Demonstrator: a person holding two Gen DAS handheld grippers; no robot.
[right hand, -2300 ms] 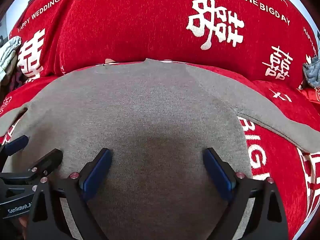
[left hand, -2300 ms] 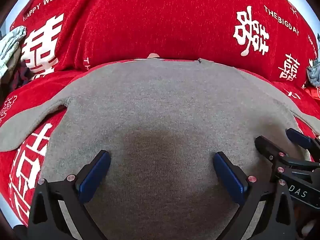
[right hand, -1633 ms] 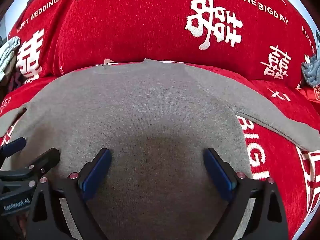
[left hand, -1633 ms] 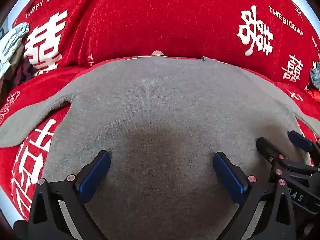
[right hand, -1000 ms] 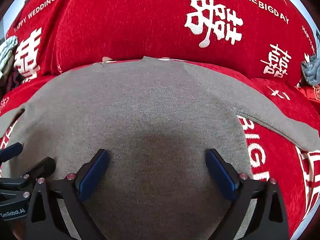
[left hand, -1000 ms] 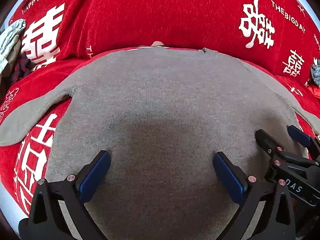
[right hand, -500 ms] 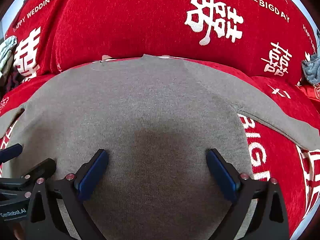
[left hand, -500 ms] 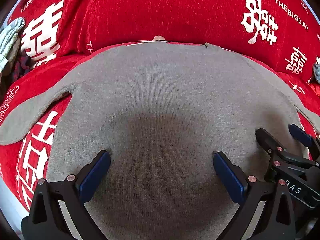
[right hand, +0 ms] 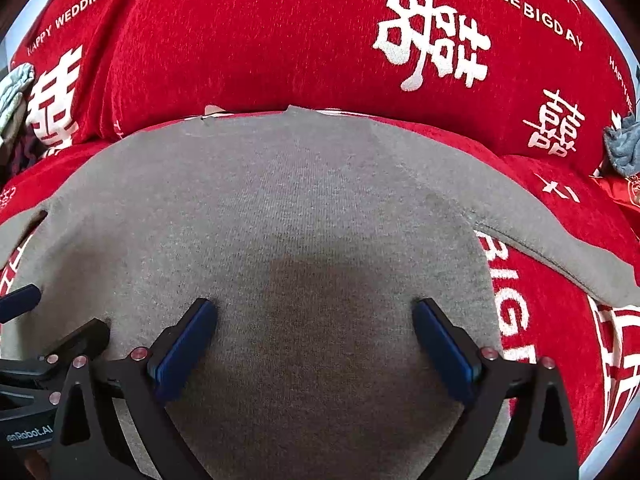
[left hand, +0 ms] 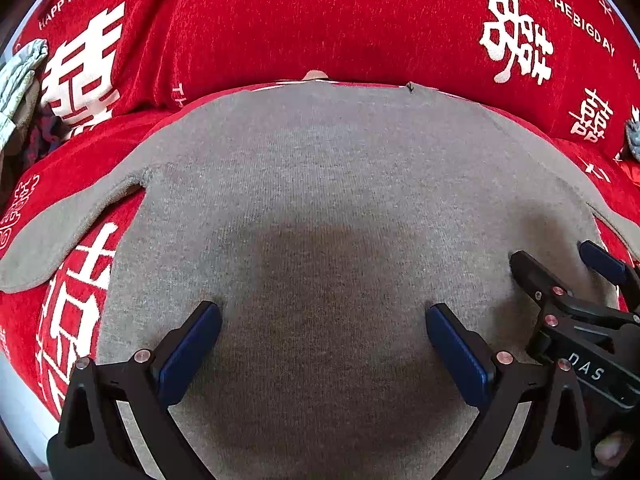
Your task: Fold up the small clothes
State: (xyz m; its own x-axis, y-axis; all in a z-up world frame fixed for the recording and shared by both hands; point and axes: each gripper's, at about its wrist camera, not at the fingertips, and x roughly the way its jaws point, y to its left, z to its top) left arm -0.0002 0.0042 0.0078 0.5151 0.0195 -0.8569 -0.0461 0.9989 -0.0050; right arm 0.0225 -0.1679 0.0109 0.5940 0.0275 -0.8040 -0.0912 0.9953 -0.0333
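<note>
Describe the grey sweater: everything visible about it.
The grey sweater is a fine-ribbed knit, plain, spread flat with its far edge toward the cushions. Both sleeves angle outward, one to the left, one to the right. It lies on a red cloth with white lettering. The open left gripper and right gripper sit low over its body; contact is unclear.

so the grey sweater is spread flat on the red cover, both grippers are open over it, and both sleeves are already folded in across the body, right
Not quite. The sleeves are not folded in: each lies spread out to the side on the red cover, as both wrist views show. The grey sweater does lie flat, with the left gripper and right gripper open over it.
</note>
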